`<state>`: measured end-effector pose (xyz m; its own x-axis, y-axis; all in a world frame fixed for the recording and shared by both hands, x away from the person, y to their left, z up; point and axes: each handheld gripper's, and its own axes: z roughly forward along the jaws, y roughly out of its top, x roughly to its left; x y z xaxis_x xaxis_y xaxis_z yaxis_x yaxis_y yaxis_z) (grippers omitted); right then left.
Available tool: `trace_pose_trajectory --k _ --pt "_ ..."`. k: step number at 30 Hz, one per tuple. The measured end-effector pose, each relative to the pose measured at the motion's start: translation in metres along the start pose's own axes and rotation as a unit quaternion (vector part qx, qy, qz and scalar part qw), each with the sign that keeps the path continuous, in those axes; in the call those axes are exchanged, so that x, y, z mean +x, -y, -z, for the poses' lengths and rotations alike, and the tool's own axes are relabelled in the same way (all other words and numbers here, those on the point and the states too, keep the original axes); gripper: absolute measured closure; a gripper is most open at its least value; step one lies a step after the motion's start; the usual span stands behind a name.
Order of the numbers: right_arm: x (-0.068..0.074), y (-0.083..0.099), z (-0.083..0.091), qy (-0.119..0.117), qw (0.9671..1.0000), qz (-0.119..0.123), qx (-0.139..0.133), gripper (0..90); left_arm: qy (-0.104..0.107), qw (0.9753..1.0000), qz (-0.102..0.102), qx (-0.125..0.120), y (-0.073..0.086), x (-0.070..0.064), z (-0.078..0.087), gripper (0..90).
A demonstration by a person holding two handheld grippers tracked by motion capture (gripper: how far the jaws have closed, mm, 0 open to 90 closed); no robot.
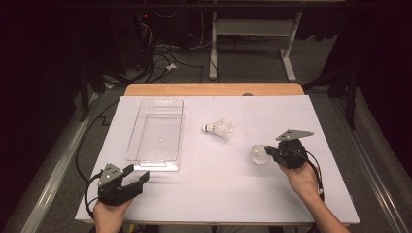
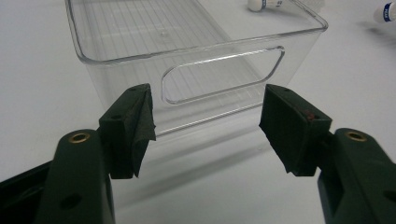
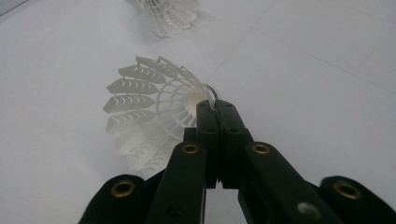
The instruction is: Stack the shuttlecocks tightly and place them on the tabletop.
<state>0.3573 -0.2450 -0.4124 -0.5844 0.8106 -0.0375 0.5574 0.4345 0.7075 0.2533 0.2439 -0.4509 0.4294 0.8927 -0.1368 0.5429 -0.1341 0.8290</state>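
Shuttlecock of white plastic with a lattice skirt (image 3: 149,121) lies at the right of the white worktop (image 1: 218,194), pinched by the right claw (image 1: 268,152): in the right gripper view the two black jaws are pressed together on its cork end, and the skirt fans away to the claw's front left, so its long axis runs on from the jaws. A second white shuttlecock with a dark band at its cork (image 1: 218,129) lies on its side near the middle, well apart from both claws, cork pointing left. The clear plastic rectangular bin with cut-out handles (image 1: 145,162) stands to the left, long side running away from the person, so the held piece would have to travel leftward over bare worktop past the second one. The left claw (image 1: 141,177) rests just before the bin's near end wall, jaws spread, facing its handle slot. The bin holds nothing as yet.
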Motion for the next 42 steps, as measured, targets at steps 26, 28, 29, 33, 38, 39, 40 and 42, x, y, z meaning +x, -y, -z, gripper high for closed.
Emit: trace_pose_trajectory --k 26,28,29,33,38,39,40,42 --pt "0.039 -0.03 -0.032 -0.052 0.9981 0.029 0.016 89.9 0.002 1.0 -0.002 0.0 0.0 0.0 0.0 35.8" --pt "0.042 -0.032 -0.035 -0.054 0.9977 0.034 0.02 89.9 0.002 1.0 -0.002 0.0 0.0 0.0 0.0 35.8" --pt "0.043 -0.032 -0.036 -0.055 0.9977 0.034 0.022 89.9 0.003 1.0 -0.002 0.0 0.0 0.0 0.0 35.8" --pt "0.046 -0.034 -0.041 -0.06 0.9971 0.037 0.028 89.9 0.003 1.0 -0.002 0.0 0.0 0.0 0.0 35.8" --pt "0.046 -0.035 -0.043 -0.062 0.9971 0.035 0.029 89.8 0.003 1.0 -0.003 0.001 0.0 0.0 0.0 35.8" --pt "0.046 -0.035 -0.043 -0.062 0.9971 0.034 0.029 89.8 0.003 1.0 -0.003 0.001 0.0 0.0 0.0 35.8" --pt "0.046 -0.035 -0.043 -0.062 0.9971 0.033 0.029 89.8 0.003 1.0 -0.003 0.001 0.0 0.0 0.0 35.8" --pt "0.045 -0.035 -0.044 -0.061 0.9972 0.032 0.029 89.7 0.003 1.0 -0.003 0.001 0.0 0.0 0.0 35.8"
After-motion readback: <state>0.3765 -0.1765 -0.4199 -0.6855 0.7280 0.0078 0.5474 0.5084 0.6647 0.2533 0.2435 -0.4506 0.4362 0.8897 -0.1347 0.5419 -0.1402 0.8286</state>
